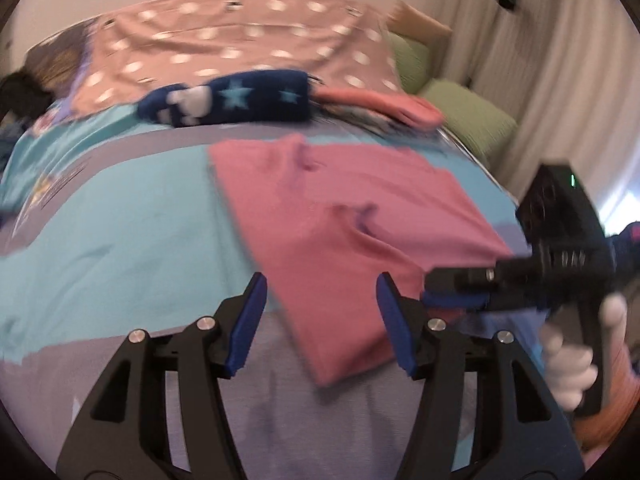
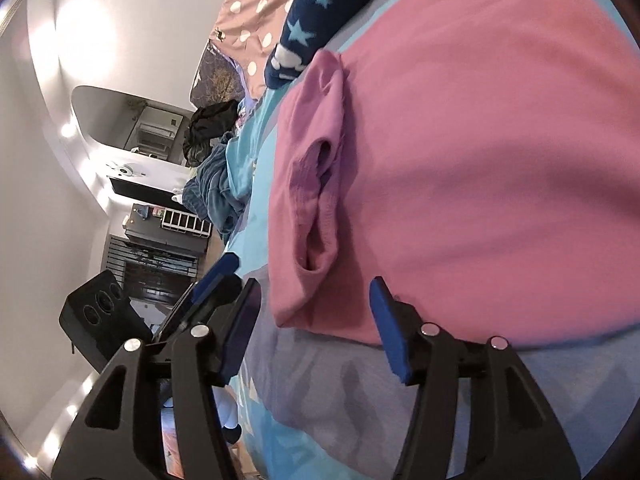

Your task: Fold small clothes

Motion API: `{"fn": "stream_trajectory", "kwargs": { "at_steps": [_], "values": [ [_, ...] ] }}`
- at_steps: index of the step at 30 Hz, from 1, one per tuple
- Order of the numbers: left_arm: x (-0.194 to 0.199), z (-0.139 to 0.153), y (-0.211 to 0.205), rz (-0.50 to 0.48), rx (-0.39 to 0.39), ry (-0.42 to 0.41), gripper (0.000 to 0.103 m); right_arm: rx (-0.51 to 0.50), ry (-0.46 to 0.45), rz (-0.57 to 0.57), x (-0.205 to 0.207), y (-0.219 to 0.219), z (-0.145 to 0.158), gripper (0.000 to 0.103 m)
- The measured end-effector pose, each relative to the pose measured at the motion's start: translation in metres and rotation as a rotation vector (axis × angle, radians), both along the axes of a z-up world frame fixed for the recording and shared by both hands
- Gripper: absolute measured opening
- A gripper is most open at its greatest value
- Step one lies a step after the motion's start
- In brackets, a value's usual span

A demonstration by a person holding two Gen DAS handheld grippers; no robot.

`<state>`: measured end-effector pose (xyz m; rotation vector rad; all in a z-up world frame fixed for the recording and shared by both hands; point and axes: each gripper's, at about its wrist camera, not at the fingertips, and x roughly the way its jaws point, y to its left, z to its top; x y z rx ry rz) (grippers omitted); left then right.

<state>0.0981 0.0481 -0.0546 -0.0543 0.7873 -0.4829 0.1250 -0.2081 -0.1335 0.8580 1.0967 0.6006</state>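
Observation:
A pink garment lies folded flat on the bedspread, with a small sleeve or flap bunched on top. My left gripper is open, and the garment's near corner lies between and beyond its blue pads, which do not press on the cloth. My right gripper is open too, with the garment's near edge showing between its fingers and nothing pinched. In the left wrist view the right gripper comes in from the right at the garment's edge, held by a white-gloved hand.
A navy star-patterned fleece and a coral cloth lie behind the pink garment. A dotted pink pillow sits at the head of the bed. Green cushions and a curtain stand at the right. Dark clothes are heaped on the bed's far side.

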Motion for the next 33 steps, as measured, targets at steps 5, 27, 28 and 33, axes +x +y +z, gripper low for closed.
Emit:
{"fn": "stream_trajectory", "kwargs": {
  "at_steps": [5, 27, 28, 33],
  "values": [
    [0.017, -0.002, 0.041, 0.117, -0.093, 0.048, 0.058, -0.022, 0.026, 0.027, 0.026, 0.036, -0.009, 0.057],
    [0.192, -0.045, -0.159, 0.003, 0.649, 0.329, 0.073, -0.210, -0.296, -0.009, 0.006, 0.057, -0.007, 0.009],
    [0.193, -0.046, -0.159, 0.009, 0.656, 0.331, 0.073, -0.234, -0.329, -0.011, 0.003, 0.060, -0.003, 0.009],
    [0.196, -0.042, -0.153, 0.026, 0.649, 0.348, 0.031, -0.293, -0.380, 0.017, -0.001, 0.071, 0.000, 0.009]
  ]
}}
